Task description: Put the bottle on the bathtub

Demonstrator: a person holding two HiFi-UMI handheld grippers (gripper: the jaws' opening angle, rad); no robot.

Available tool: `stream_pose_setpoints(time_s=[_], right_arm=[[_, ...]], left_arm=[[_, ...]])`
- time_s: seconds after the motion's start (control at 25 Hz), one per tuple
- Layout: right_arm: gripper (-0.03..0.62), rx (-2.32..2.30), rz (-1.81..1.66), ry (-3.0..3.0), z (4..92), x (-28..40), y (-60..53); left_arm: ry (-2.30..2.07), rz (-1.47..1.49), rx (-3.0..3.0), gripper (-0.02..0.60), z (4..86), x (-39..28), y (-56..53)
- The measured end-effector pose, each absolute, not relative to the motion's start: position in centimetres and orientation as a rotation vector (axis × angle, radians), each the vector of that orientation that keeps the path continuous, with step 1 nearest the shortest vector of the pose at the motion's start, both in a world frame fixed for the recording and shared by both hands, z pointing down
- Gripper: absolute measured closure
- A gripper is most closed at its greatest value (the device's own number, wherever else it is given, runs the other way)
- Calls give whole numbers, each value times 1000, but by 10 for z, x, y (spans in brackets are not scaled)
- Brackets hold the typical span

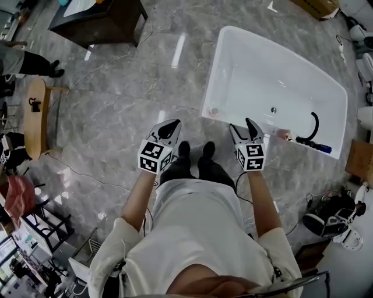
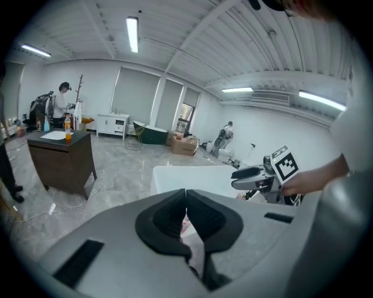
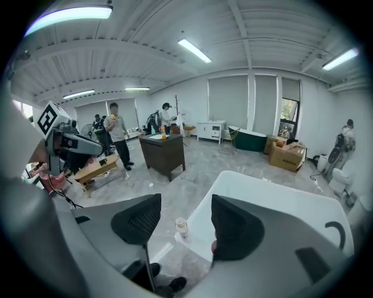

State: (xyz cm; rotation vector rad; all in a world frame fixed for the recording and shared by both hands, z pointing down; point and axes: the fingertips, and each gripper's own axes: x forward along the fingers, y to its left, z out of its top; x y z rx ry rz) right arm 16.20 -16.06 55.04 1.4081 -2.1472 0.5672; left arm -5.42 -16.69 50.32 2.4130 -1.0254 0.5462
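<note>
A small clear bottle (image 1: 214, 110) with a pale cap stands upright on the near left corner of the white bathtub (image 1: 280, 75). In the right gripper view the bottle (image 3: 182, 227) shows between the spread fingers, well ahead of them, on the bathtub (image 3: 274, 198) rim. My right gripper (image 1: 243, 129) is open and empty, held just short of the tub's near rim. My left gripper (image 1: 171, 126) is shut with nothing in it, over the floor left of the tub. In the left gripper view the pads (image 2: 175, 212) touch, and the right gripper (image 2: 256, 174) shows beyond.
A black faucet (image 1: 312, 131) and a small pinkish item (image 1: 284, 134) sit on the tub's near right rim. A dark desk (image 1: 99, 17) stands far left, a wooden bench (image 1: 36, 116) at the left. Cables cross the marble floor. People stand by the desk (image 3: 163, 151).
</note>
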Motion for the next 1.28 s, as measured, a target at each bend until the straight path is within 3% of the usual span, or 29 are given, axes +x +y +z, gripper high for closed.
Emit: stream_pose_setpoints(time_s=[0.64,1.28], right_arm=[[485,1560,413,-2196,431,187,-154],[559,1644,318,-2364,352,182,-141]], left_arm=[[-1030,454,2505,572,423,-49,-172],[-1072,366,2621,572,365,-46,-177]])
